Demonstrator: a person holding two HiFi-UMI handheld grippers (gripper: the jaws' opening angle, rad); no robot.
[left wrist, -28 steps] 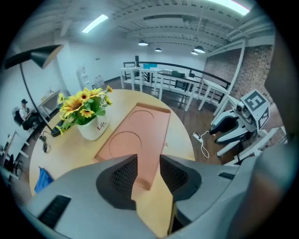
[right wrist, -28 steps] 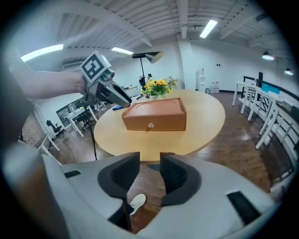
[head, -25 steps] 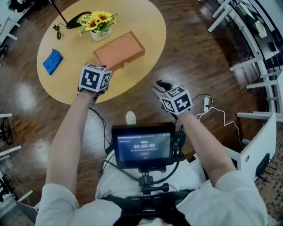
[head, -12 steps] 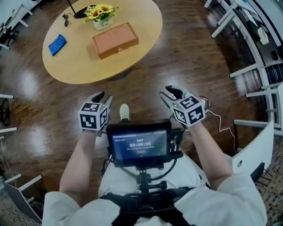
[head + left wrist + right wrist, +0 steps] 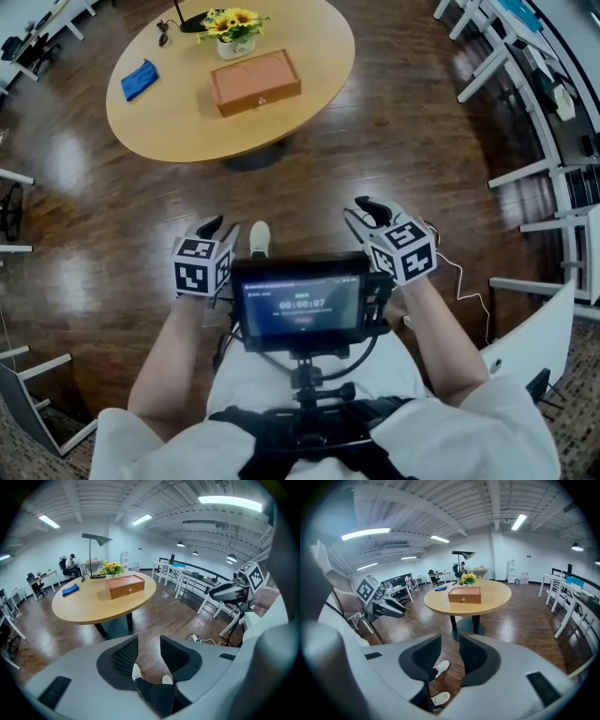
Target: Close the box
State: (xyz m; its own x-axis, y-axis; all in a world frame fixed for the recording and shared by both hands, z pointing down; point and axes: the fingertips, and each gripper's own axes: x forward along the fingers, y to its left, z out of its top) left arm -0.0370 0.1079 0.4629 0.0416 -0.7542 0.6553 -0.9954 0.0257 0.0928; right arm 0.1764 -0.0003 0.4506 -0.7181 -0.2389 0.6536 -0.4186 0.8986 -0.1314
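Observation:
The orange-brown box lies with its lid down on the round wooden table, far ahead of me. It also shows in the left gripper view as the box and in the right gripper view as the box. My left gripper is held low beside the chest monitor, jaws a little apart with nothing between them. My right gripper hangs on the other side of the monitor, also open and empty. Both are well short of the table, over the wooden floor.
A pot of yellow flowers, a blue cloth and a black lamp base share the table. White desks line the right side. A white power strip and cable lie on the floor by my right. A monitor rides on my chest.
I have backed away from the table. Both grippers have drawn back from the table edge to beside the monitor; the box stays shut where it was.

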